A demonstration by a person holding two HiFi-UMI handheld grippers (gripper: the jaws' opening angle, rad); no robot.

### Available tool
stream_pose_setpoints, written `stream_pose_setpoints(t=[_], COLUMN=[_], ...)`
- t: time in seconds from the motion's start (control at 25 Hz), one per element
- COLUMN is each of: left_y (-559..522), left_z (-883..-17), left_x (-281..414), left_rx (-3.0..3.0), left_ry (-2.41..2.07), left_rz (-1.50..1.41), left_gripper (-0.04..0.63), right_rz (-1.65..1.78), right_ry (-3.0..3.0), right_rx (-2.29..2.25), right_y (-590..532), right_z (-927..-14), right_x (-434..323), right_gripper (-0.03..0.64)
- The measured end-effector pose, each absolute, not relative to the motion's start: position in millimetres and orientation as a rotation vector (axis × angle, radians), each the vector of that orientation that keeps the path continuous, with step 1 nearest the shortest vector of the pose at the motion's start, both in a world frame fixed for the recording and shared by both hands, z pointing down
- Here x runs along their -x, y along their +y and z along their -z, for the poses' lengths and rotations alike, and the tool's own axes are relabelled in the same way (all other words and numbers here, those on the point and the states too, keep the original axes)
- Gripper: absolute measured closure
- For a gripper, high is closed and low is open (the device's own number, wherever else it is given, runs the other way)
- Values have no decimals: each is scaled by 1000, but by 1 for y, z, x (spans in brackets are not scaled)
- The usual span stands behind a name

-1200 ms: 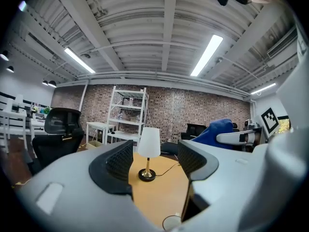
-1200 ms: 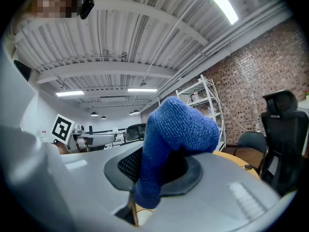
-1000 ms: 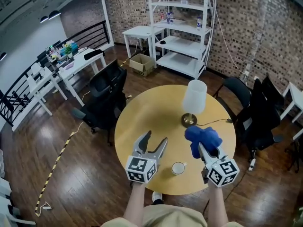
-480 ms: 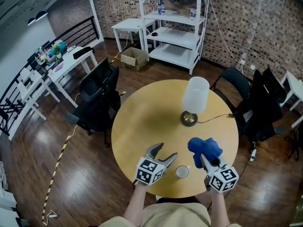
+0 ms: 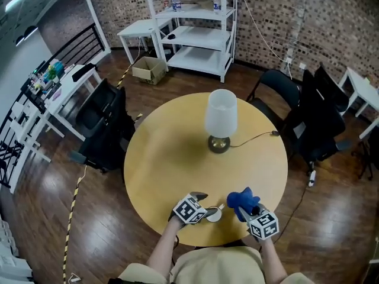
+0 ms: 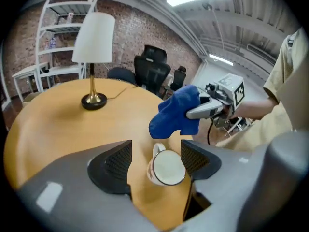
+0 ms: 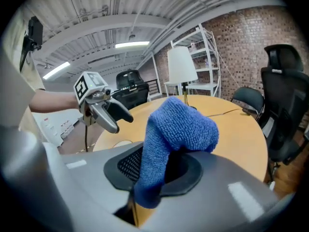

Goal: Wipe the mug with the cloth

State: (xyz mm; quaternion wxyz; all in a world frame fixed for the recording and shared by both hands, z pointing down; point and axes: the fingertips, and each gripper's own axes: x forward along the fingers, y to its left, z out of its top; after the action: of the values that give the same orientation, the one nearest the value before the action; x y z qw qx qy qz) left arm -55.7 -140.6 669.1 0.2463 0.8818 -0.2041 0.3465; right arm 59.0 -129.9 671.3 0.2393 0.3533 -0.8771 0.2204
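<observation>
A white mug [image 5: 213, 214] stands upright near the front edge of the round yellow table [image 5: 177, 158]. My left gripper [image 5: 208, 204] points down at it, and its jaws have just been opening. In the left gripper view the mug [image 6: 166, 167] sits between the two pads [image 6: 118, 161], close to the right one, with a gap on the left. My right gripper [image 5: 249, 210] is shut on a bunched blue cloth [image 5: 241, 199]. That cloth [image 6: 175, 112] hangs just beyond the mug. The right gripper view shows the cloth [image 7: 178, 129] sticking up from the shut jaws.
A lamp with a white shade [image 5: 221, 113] and a brass base [image 5: 218, 144] stands mid-table, its cord running right. Black office chairs [image 5: 98, 129] ring the table. White shelving [image 5: 192, 28] is at the back. The table's front edge is right under my hands.
Both grippers have dropped toward the table's front edge. The left one has tipped downward and come around the mug with wider jaws. The right one still holds the cloth.
</observation>
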Motion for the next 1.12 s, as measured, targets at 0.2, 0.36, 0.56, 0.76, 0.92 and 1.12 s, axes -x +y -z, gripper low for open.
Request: stream_pose_setpoints(t=[0.2,0.36,0.56,0.76,0.92,1.12], left_y=[-129,-125,-126,-137,-141,-145], left_z=[-718,-745,-759,-761,-760,-762], left_x=[50,46,41,46,49,57], left_rx=[-2312,-2266,-2265,-2254,-2193,-2078], left_ry=[-436,-418,-411,-531,-701,-881], left_rz=[-1090,-1140,-1247,-1274,-1201,-1096], left_gripper=[291,363,536,548,549,548], right_rz=[-608,-569,-451,-352,-299,-309], right_ry=[-2316,-2264,-2238,-2219,-2206,-2203], right_rx=[-726,-553,-392,-248,-212,-221], right_y=[-106,-92,-93,-91,-80,-63], right_z=[-724,-757,-773,-771,-767,-764], right_x=[-41,-16,11,12,8,12], right_gripper=[540,540,537,537,538,538])
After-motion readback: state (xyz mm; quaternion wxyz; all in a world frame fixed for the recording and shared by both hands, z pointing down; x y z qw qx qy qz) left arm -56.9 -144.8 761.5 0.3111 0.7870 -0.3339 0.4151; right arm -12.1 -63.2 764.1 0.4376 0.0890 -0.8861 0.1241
